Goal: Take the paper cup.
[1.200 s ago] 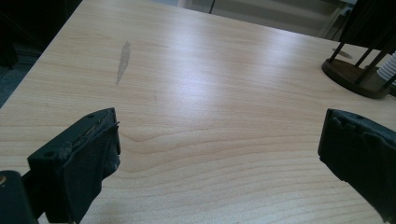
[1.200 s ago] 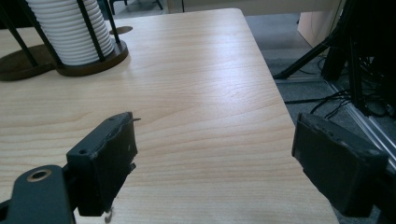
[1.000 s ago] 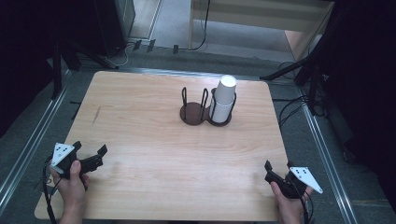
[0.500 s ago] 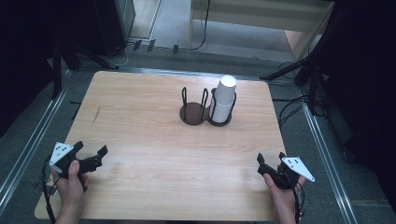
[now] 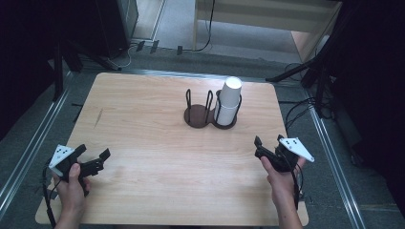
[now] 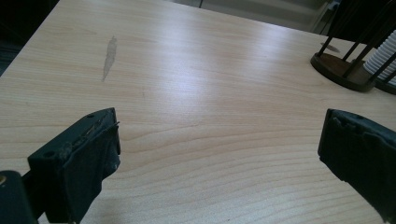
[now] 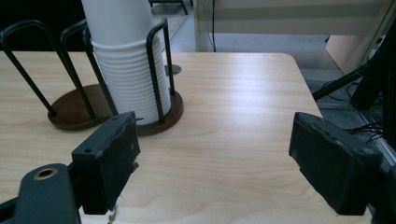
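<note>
Both grippers are standing with jaws spread and nothing between them: the right gripper [image 5: 267, 142] is hovering over the table [image 5: 143, 119] near its right edge, pointing toward the stack of white paper cups [image 5: 228, 101]. That stack is sitting upright in the right ring of the dark wire cup holder [image 5: 197, 116] toward the table's far side, while the left gripper [image 5: 91, 160] is waiting near the front left corner, well apart from it.

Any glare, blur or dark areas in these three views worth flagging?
High view: surroundings dark, table evenly lit. Left gripper view: broad sheen on the wood, near pads soft. Right gripper view: stack of cups sharp, its top cropped, pads blurred.
</note>
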The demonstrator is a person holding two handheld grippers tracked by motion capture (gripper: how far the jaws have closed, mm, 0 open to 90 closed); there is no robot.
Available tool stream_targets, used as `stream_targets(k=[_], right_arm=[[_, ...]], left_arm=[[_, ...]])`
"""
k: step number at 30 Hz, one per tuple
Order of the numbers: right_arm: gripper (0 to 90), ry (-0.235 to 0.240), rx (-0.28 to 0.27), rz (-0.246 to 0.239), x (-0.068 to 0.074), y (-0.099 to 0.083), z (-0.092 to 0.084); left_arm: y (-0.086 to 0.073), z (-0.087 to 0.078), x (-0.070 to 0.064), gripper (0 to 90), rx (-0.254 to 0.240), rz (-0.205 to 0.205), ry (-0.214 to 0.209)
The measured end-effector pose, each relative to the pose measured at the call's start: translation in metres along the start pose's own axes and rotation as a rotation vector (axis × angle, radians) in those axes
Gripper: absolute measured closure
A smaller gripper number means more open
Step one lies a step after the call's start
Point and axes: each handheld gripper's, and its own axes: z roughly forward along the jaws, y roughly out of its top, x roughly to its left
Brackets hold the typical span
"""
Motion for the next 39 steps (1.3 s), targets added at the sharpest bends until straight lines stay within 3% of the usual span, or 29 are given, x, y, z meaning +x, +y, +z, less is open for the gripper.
stream_targets(k=[5,15,33,39], right_arm=[[13.8,0.022,0.011,-0.025,0.010,0.014,0.011],[5.6,0.080,0.032,-0.018,0.025,0.027,0.031],[2.9,0.093,0.033,-0.013,0.060,0.051,0.072],[3.1,0.074,0.027,-0.014,0.070,0.055,0.085]], left_arm=[[0.000,0.000,0.000,0.0,0.006,0.008,-0.002],[0.000,0.000,0.000,0.0,0.007,0.009,-0.003],[0.000,0.000,0.000,0.0,0.005,0.008,-0.015],[0.000,0.000,0.000,0.0,-0.002,0.010,-0.016]])
